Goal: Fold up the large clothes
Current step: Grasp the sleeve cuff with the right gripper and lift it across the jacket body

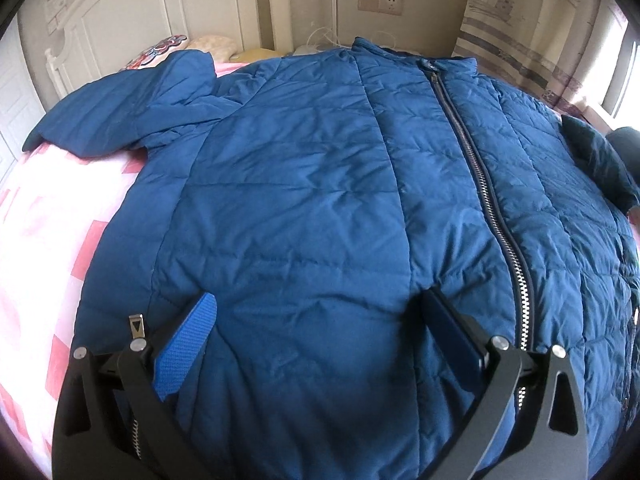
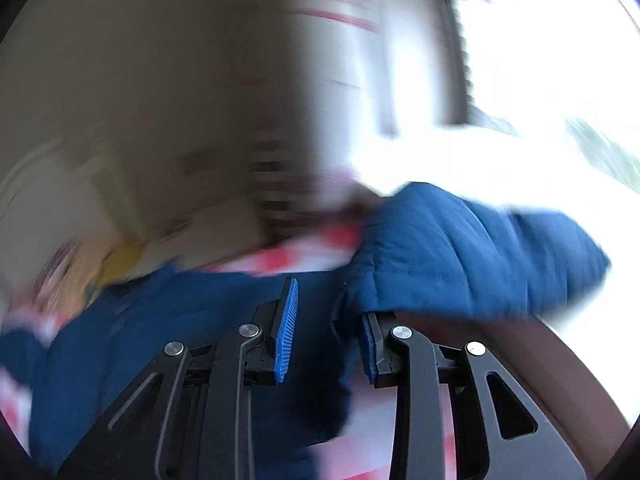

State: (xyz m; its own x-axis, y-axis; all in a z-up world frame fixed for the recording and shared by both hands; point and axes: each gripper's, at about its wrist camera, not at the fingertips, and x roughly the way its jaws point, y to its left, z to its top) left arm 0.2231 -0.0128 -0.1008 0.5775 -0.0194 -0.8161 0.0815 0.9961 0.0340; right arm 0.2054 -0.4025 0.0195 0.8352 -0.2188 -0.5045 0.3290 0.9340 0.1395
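A large blue quilted jacket (image 1: 320, 160) lies face up on the bed, its zip (image 1: 480, 184) closed from collar to hem. One sleeve (image 1: 132, 112) is spread out to the upper left. My left gripper (image 1: 319, 298) is open over the hem, its wide-spread fingertips (image 1: 208, 300) resting on the fabric. In the blurred right wrist view, my right gripper (image 2: 329, 300) is shut on the jacket's other sleeve (image 2: 460, 260). Padded cloth fills the gap between its pads, and the sleeve end hangs raised to the right.
A pink and white checked sheet (image 1: 48, 220) covers the bed. At the far end are a white headboard (image 1: 120, 12) and pillows (image 1: 168, 46). A patterned curtain (image 1: 532, 40) and a bright window (image 2: 540, 60) stand on the right.
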